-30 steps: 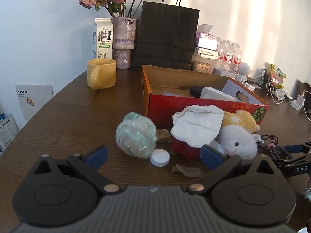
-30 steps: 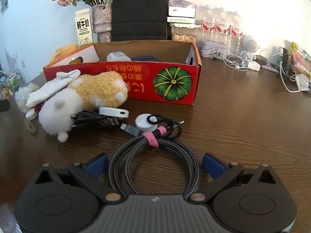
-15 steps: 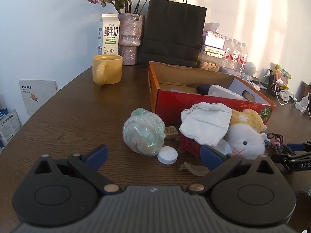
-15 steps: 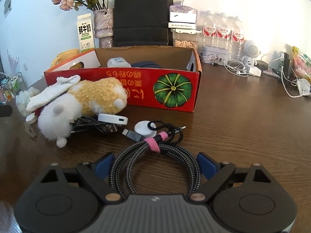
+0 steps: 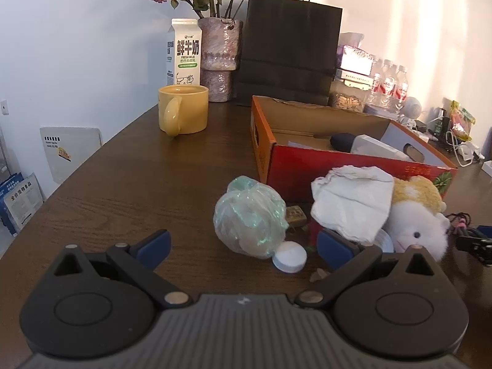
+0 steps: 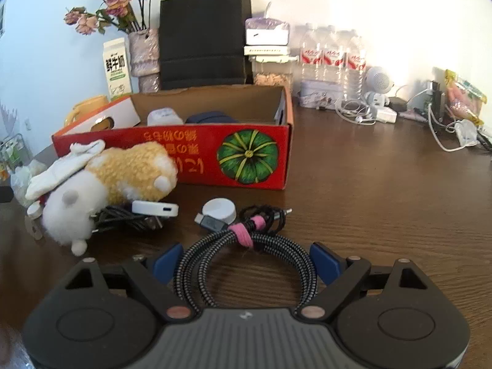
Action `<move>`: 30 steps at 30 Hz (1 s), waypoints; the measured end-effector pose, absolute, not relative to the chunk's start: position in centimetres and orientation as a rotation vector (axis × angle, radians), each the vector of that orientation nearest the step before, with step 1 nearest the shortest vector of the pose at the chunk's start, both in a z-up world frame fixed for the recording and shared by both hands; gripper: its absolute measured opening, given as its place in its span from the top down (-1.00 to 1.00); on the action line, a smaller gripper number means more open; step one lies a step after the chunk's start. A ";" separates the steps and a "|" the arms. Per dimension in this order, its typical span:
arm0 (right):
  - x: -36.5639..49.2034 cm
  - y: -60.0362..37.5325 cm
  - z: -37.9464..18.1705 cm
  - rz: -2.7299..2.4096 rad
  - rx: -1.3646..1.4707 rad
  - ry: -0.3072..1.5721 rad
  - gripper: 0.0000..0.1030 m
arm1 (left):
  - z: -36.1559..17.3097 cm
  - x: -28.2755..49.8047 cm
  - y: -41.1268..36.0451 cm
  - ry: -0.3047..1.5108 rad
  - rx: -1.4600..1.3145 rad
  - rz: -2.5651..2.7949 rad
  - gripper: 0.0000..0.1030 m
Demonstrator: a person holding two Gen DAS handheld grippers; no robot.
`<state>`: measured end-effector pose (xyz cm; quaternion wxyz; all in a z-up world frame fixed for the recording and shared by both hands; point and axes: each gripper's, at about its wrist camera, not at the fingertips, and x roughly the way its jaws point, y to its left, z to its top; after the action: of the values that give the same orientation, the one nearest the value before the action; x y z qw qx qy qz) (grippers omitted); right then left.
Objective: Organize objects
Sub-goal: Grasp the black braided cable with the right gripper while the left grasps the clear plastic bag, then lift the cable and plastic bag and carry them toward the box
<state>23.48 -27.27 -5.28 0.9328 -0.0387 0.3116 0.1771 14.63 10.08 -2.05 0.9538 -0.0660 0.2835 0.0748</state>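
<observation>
Right gripper point(image 6: 246, 259): jaws have just been narrowing, pads flank the coiled braided cable point(image 6: 246, 255) lying on the surface point(image 6: 384, 200) before the red box point(image 6: 196, 147); contact unclear. Left gripper point(image 5: 244, 246): spread, empty, facing the plastic bag point(image 5: 250, 215).

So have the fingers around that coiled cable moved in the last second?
Yes. The right gripper has been closing: its blue fingers now sit closer to the braided cable, which lies between them on the table, apparently not yet squeezed.
</observation>
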 end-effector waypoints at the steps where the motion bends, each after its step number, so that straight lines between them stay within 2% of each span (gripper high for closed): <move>1: 23.4 -27.3 -5.2 0.353 -0.078 0.632 -0.72 | -2.1 14.9 10.1 0.576 -0.133 0.156 -1.00; 16: 23.3 -27.1 -5.2 0.343 -0.098 0.626 -0.72 | -3.6 20.1 12.1 0.607 -0.224 0.183 -0.97; 17: 23.3 -27.1 -5.2 0.344 -0.097 0.627 -0.72 | -3.8 20.1 12.2 0.609 -0.236 0.178 -0.92; 18: 23.4 -27.1 -5.3 0.344 -0.097 0.629 -0.72 | -3.9 20.2 12.3 0.612 -0.249 0.171 -0.72; 19: 23.4 -27.1 -5.3 0.345 -0.096 0.630 -0.72 | -4.1 20.2 12.5 0.613 -0.261 0.164 -0.42; 20: 23.4 -27.1 -5.3 0.345 -0.096 0.631 -0.72 | -4.2 20.2 12.6 0.616 -0.277 0.155 -0.25; 21: 23.4 -27.1 -5.3 0.345 -0.095 0.632 -0.72 | -4.2 20.0 12.7 0.608 -0.283 0.157 0.04; 23: 23.5 -27.1 -5.4 0.347 -0.095 0.637 -0.72 | -4.1 19.6 13.0 0.591 -0.303 0.149 0.13; 30: 23.4 -26.9 -5.4 0.358 -0.102 0.637 -0.72 | -3.6 18.1 12.9 0.552 -0.309 0.159 0.14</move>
<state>23.41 -26.94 -5.37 0.9328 -0.0497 0.3113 0.1748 18.11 12.94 -3.58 0.9472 -0.1516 0.2713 0.0783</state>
